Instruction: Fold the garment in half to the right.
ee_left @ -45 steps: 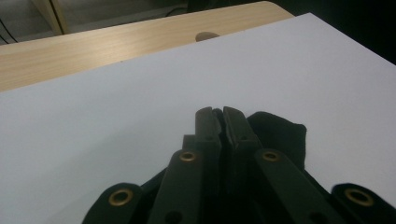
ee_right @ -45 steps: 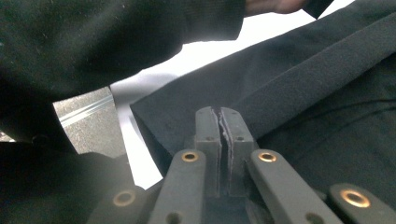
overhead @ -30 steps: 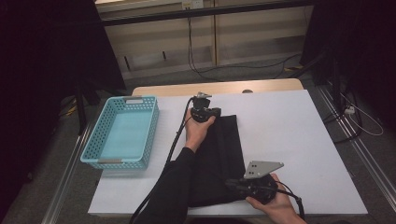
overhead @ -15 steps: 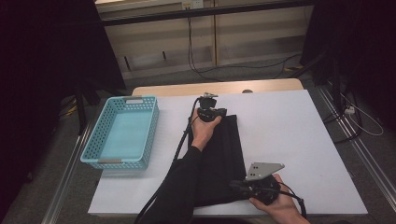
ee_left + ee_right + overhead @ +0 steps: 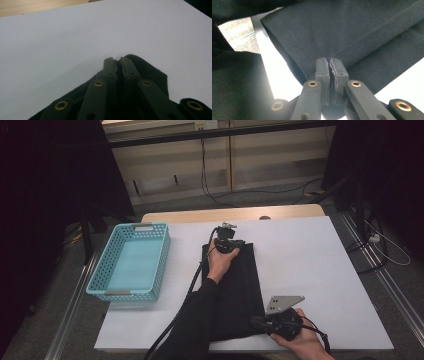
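Left hand-held gripper (image 5: 231, 241) sits at the far end of the black cloth (image 5: 240, 290), and in the left gripper view we see its jaws pressed together on the far edge of that cloth (image 5: 147, 72), with the white tabletop (image 5: 75, 37) spreading out beyond them. We hold it in our left hand (image 5: 221, 262), the dark sleeve (image 5: 192, 320) running back along the cloth toward the near edge, and a black cable trailing down beside the sleeve.

Our right hand-held gripper (image 5: 257, 322) lies low at the near end of the cloth, by its right corner, with the grey three-cornered plate on top. In the right gripper view its jaws are clamped together on a fold of the cloth (image 5: 352, 37), a thin layer of fabric pinched between the pads. Our right hand (image 5: 300, 342) grips it from the near edge of the tabletop (image 5: 310, 255).

We see the cloth as a long dark strip lying flat down the middle of the tabletop, stretched between the two grips. To its left, well apart from it, a turquoise basket (image 5: 162, 257) stands at the left side of the tabletop
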A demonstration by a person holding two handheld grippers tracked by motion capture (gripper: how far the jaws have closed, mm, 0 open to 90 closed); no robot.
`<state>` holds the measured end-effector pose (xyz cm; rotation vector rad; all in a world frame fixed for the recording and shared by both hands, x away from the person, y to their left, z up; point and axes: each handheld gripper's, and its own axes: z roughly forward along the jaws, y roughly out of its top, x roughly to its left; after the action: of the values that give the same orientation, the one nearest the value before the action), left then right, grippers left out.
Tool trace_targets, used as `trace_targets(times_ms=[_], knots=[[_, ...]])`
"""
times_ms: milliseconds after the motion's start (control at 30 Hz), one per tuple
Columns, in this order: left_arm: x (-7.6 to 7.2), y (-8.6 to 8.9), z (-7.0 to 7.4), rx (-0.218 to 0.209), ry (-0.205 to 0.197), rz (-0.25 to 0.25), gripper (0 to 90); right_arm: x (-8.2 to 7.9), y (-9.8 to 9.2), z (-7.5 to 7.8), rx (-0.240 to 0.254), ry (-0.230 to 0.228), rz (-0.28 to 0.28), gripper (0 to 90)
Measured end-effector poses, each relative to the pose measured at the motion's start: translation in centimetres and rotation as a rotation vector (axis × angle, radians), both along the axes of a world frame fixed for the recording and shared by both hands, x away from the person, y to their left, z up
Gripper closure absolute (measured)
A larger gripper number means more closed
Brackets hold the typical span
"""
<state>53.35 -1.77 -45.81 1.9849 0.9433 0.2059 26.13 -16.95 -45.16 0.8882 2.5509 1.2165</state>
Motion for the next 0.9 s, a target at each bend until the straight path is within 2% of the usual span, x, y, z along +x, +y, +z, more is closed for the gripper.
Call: trace_targets(times_ms=[67, 167, 300, 400, 567, 700, 800, 900], knots=[[-0.1, -0.2, 0.1, 0.012, -0.008, -0.013, 84.4, -0.1, 0.1, 0.0, -0.006, 0.002, 0.0, 86.5], [-0.1, -0.6, 0.3, 0.001, -0.007, -0.007, 84.8, -0.3, 0.1, -0.1, -0.027, -0.012, -0.001, 86.8], [0.0, -1.0, 0.3, 0.022, -0.011, -0.017, 84.8, -0.3, -0.1, -0.2, -0.027, -0.003, -0.008, 86.7], [-0.1, -1.1, 0.4, 0.002, -0.002, -0.005, 83.8, -0.3, -0.3, -0.2, -0.029, -0.001, -0.014, 86.4], [-0.3, -1.1, 0.5, -0.022, 0.021, -0.047, 80.2, -0.4, -0.7, -0.3, -0.03, 0.029, -0.013, 85.5], [-0.6, -1.3, 0.9, -0.026, 0.027, -0.067, 81.7, -0.5, -0.8, -0.3, -0.034, 0.028, -0.011, 86.8], [-0.5, -1.6, 1.1, -0.039, 0.032, -0.045, 82.5, -0.6, -1.0, -0.3, -0.035, 0.033, -0.013, 87.3], [-0.3, -1.9, 1.0, -0.04, 0.042, -0.046, 81.9, -0.7, -1.2, -0.2, -0.033, 0.035, -0.016, 87.3]])
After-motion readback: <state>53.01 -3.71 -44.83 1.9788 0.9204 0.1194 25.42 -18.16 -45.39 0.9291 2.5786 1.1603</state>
